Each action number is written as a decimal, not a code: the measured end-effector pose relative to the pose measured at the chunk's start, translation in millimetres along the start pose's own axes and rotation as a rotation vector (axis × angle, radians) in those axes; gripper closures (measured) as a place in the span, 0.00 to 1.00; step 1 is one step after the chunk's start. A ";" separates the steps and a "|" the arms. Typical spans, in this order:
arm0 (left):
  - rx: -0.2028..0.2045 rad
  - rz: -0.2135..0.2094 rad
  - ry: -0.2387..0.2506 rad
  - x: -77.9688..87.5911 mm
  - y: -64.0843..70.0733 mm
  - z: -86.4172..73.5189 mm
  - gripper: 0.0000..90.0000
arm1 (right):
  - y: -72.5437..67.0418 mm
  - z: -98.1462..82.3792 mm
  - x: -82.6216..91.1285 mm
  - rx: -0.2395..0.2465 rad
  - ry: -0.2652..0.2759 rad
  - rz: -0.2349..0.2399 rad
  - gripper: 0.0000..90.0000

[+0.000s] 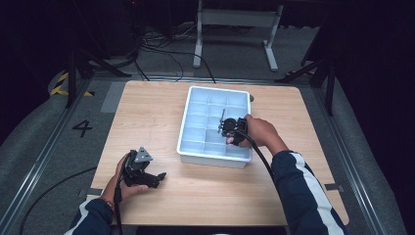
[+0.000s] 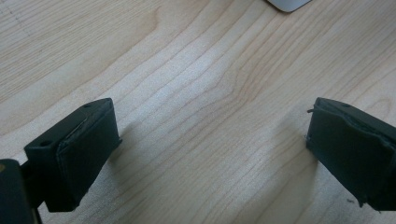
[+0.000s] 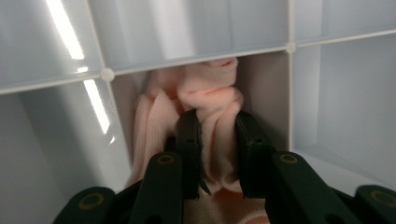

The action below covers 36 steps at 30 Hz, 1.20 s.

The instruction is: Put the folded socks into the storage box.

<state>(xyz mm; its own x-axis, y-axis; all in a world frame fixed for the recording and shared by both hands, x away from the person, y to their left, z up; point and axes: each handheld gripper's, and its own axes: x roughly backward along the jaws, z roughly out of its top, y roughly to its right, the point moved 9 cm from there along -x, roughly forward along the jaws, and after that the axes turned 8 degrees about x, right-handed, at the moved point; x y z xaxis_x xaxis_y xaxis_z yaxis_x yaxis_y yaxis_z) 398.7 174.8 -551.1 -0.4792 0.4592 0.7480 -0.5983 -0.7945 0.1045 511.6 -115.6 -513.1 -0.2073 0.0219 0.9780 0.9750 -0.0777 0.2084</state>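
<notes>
Right gripper [image 3: 218, 140] jaws pinching crumpled pale-pink ribbed cloth [image 3: 210, 100] inside tray [image 3: 289, 46] compartment; left gripper [image 2: 212, 140] jaws wide.

Your left hand [image 1: 128, 177] lies low near your own edge, holding the left gripper [image 1: 159, 177] with its nose aimed to the right; its jaws stand wide apart with nothing between them. Your right arm [image 1: 298, 181] reaches forward and inward, sleeve pushed to the wrist. Your right hand [image 1: 262, 132] tips the right gripper [image 3: 217, 154] downward, its jaws pinched close together on soft pink cloth [image 3: 212, 100]
</notes>
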 end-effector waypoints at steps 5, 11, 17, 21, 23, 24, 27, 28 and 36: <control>0.003 0.001 0.002 0.2 0.1 -0.2 0.03 | 1.5 0.2 -1.5 -0.015 0.017 0.014 0.81; -0.002 0.002 0.002 0.3 -0.3 0.0 0.03 | 1.7 0.7 -1.9 -0.014 0.030 0.006 0.81; -0.001 0.002 0.003 0.2 -0.2 0.1 0.03 | 1.4 0.3 -0.1 -0.019 0.040 -0.007 0.79; -0.002 0.002 0.003 0.2 -0.2 0.0 0.03 | 0.5 -0.5 3.3 -0.031 0.052 -0.005 0.76; 0.000 0.002 0.003 0.2 -0.1 0.0 0.03 | 0.3 -0.9 4.1 -0.034 0.055 -0.006 0.76; -0.002 0.002 0.002 0.3 -0.2 0.0 0.03 | 0.1 -1.4 4.8 -0.033 0.057 -0.007 0.75; 0.004 0.001 0.002 0.2 0.1 -0.2 0.03 | -0.5 -3.0 7.2 -0.046 0.075 -0.008 0.74; 0.004 0.001 0.002 0.2 0.2 -0.1 0.03 | -0.1 -3.5 8.1 -0.045 0.082 -0.011 0.73; 0.003 0.001 0.002 0.2 0.1 -0.2 0.03 | 0.7 -7.0 15.9 -0.074 0.151 -0.032 0.68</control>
<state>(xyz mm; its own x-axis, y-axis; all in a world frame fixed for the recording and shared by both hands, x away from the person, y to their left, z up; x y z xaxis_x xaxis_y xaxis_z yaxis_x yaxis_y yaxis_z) 398.4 174.9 -551.0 -0.4813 0.4590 0.7468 -0.5955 -0.7964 0.1056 508.4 -122.2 -497.3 -0.2536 -0.1239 0.9594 0.9602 -0.1527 0.2340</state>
